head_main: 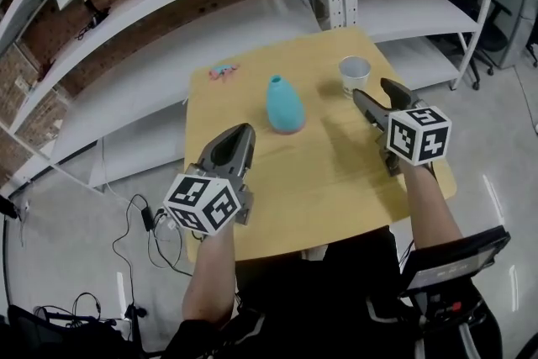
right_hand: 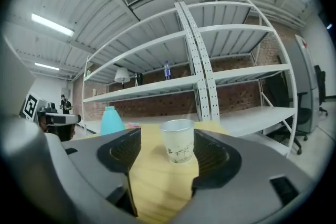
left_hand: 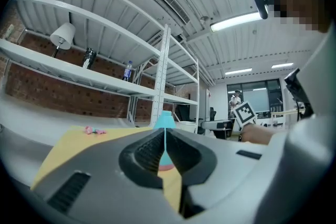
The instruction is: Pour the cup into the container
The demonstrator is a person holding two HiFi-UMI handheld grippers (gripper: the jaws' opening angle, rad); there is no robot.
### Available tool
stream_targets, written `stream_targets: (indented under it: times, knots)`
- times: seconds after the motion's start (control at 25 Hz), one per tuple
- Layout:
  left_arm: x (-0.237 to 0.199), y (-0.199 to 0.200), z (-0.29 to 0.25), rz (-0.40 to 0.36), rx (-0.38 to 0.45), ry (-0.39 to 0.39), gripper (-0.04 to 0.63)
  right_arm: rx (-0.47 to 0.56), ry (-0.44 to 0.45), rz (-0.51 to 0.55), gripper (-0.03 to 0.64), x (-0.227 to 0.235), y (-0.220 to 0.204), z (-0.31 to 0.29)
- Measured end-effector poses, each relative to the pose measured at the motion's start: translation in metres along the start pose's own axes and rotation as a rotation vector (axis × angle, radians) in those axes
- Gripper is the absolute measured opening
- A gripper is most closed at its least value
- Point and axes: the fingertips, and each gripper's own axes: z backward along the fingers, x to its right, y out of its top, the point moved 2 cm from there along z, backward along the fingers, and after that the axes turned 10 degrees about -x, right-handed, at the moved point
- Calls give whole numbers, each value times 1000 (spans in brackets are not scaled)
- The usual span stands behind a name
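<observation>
Right gripper (right_hand: 167, 150): jaws wide apart, empty. Paper cup (right_hand: 177, 140) upright on the tabletop (head_main: 336, 172), just ahead, in line with the gap, untouched. Left gripper (left_hand: 164, 147): jaws together, empty. Teal vase-shaped container (head_main: 283, 105) upright straight ahead of it, apart.

A white paper cup (head_main: 355, 74) is shown upright near the far right corner of the table (head_main: 336, 172); a teal, narrow-necked container (head_main: 284, 105) with a pink base is set upright at mid-table, apart from it.
</observation>
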Motion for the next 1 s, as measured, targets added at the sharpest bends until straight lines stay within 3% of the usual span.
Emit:
stream_targets:
  times: [0.16, 0.32, 0.48, 1.0]
  knots:
    - [-23, -4, -8, 40, -27, -6, -8, -80, -24, 24, 342, 6, -7, -29]
    - [-31, -8, -14, 67, -34, -25, -9, -158, -37, 44, 354, 15, -17, -48]
    - [-33, -7, -13, 59, -50, -39, -9, -179, -29, 78, 354, 14, -13, -62]
    - [-34, -10, -26, 65, -68, -61, -9, -202, -55, 36, 353, 26, -8, -86]
